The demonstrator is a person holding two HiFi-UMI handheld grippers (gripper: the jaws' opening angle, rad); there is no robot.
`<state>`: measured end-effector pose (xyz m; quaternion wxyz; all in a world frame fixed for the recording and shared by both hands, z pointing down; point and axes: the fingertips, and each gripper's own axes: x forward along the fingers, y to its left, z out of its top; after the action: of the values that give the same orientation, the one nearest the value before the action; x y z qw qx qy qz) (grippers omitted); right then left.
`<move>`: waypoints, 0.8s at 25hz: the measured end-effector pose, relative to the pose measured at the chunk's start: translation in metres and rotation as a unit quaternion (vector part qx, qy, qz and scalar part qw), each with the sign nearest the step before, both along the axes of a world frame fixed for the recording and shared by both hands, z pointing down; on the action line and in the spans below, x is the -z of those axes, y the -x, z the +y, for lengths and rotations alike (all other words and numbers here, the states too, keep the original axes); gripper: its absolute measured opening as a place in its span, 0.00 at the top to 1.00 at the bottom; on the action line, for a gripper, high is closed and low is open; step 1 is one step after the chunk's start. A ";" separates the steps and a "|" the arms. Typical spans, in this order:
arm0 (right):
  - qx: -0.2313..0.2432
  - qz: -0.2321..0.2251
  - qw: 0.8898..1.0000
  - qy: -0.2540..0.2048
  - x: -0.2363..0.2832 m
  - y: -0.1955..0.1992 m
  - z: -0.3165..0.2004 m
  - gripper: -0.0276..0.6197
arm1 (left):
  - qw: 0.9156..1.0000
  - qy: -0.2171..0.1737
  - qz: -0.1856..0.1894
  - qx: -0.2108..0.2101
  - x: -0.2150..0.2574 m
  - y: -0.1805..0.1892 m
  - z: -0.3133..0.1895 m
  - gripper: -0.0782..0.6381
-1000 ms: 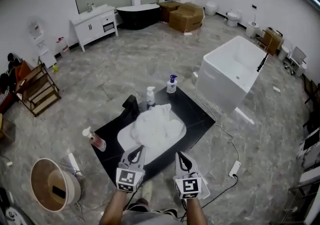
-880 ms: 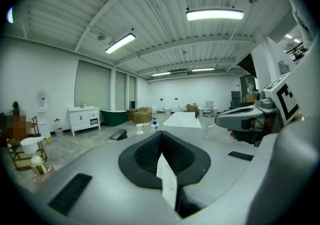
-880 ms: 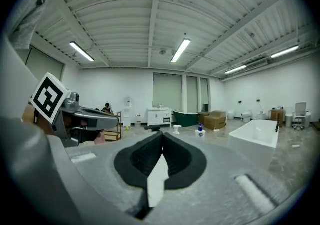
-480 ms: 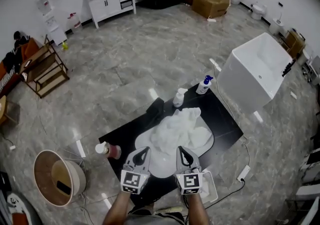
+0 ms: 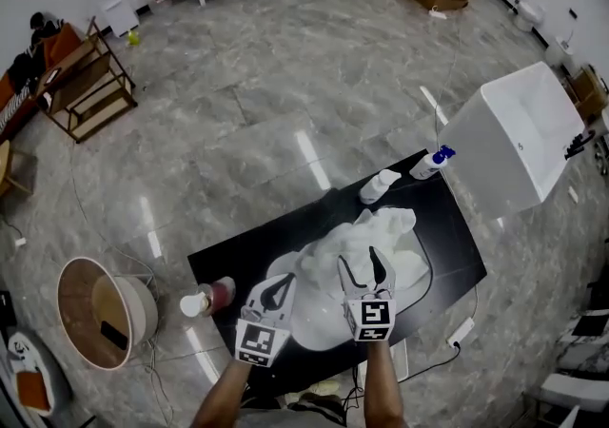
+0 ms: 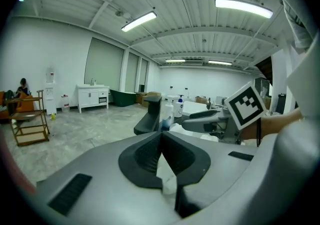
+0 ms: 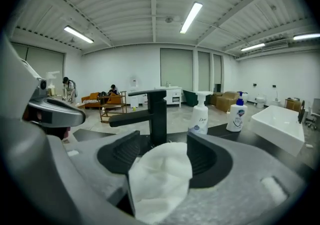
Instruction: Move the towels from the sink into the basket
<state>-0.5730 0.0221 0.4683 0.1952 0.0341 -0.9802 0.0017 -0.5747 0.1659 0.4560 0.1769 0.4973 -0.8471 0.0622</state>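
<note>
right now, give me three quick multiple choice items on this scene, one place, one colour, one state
1. Where is the basket? A on the floor, left of the counter; B on the counter; C held up in the air.
2. What colour is the faucet? A chrome; B black; C white.
3. The fingers of the right gripper are: A shut, empty; B shut on the faucet; C apart, with towel between.

Key: A, it stands on the floor off the counter's left end; B, it shows black in the right gripper view; C, the fingers have just been opening and white towel lies between them.
</note>
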 end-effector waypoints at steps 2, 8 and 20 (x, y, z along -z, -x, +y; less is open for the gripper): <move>-0.006 0.015 1.000 -0.003 -0.015 0.014 -0.009 0.46 | 1.000 0.002 0.008 0.000 -0.009 0.005 -0.002 0.87; -0.016 0.055 0.998 -0.004 -0.058 0.042 -0.025 0.39 | 1.000 0.009 0.021 0.003 -0.031 0.021 -0.004 0.87; 0.000 0.097 0.995 -0.010 -0.098 0.048 -0.027 0.82 | 0.999 0.015 0.033 -0.002 -0.051 0.028 -0.006 0.87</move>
<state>-0.6212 -0.0045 0.5665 0.2886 0.0361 -0.9567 -0.0112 -0.6023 0.1598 0.5065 0.2123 0.4983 -0.8386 0.0587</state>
